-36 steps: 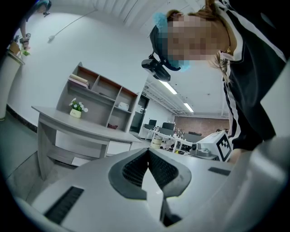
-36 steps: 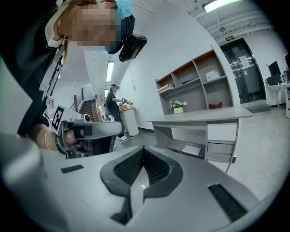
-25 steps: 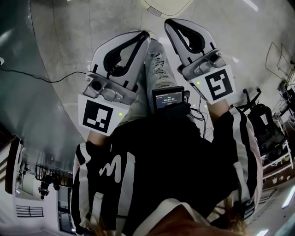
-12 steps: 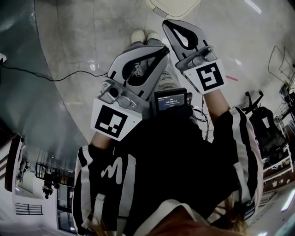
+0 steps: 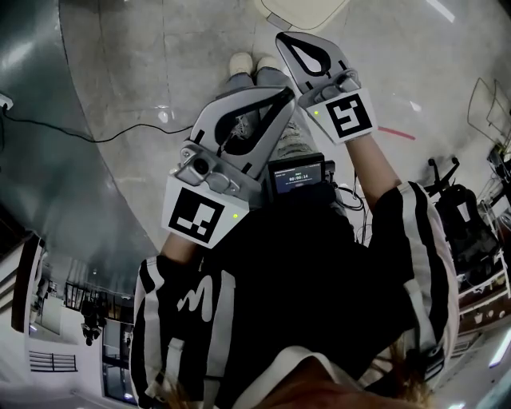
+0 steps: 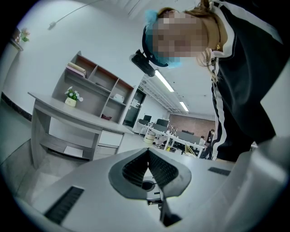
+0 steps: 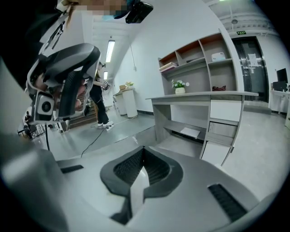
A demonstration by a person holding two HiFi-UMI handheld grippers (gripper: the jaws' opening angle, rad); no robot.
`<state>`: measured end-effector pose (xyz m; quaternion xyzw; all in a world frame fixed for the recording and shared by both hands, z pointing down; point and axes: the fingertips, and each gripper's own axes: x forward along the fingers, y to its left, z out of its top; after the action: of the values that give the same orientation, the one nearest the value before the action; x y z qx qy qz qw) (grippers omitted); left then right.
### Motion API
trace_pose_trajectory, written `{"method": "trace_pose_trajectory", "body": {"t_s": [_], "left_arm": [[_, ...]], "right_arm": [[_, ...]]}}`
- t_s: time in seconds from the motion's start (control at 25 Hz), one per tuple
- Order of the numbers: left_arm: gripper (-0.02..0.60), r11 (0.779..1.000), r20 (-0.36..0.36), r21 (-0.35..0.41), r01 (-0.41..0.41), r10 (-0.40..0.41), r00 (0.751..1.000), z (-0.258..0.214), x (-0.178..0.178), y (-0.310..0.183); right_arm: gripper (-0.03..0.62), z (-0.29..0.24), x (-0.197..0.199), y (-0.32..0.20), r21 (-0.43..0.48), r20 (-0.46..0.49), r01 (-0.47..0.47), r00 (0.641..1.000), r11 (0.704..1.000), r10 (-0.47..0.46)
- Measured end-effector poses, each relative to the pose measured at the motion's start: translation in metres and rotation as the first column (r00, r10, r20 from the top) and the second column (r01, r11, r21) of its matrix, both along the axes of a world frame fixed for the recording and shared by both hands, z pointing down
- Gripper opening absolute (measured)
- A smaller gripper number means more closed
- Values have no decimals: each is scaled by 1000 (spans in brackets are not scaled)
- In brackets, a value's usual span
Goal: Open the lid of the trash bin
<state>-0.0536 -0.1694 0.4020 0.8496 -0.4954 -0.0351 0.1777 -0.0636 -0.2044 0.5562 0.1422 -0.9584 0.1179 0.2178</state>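
Trash bin (image 5: pixel 297 9) mostly beyond top edge

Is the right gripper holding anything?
No: in the right gripper view, the right gripper has its jaws closed tip to tip with nothing between them.

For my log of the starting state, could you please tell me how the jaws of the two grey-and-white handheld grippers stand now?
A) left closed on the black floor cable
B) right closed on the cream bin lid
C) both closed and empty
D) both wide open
C: each gripper's own view shows the jaw tips of the grey-and-white left gripper and of the matching right gripper meeting, with nothing held between them.
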Motion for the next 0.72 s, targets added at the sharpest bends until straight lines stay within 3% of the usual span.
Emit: {"method": "trace_pose_trajectory", "body": {"t_s": [0.72], "left_arm": [[5, 998, 24, -34, 52, -51, 998, 8, -6, 7]], "right_arm": [[5, 78, 13, 0, -19, -128, 3, 992, 1000, -6]]}}
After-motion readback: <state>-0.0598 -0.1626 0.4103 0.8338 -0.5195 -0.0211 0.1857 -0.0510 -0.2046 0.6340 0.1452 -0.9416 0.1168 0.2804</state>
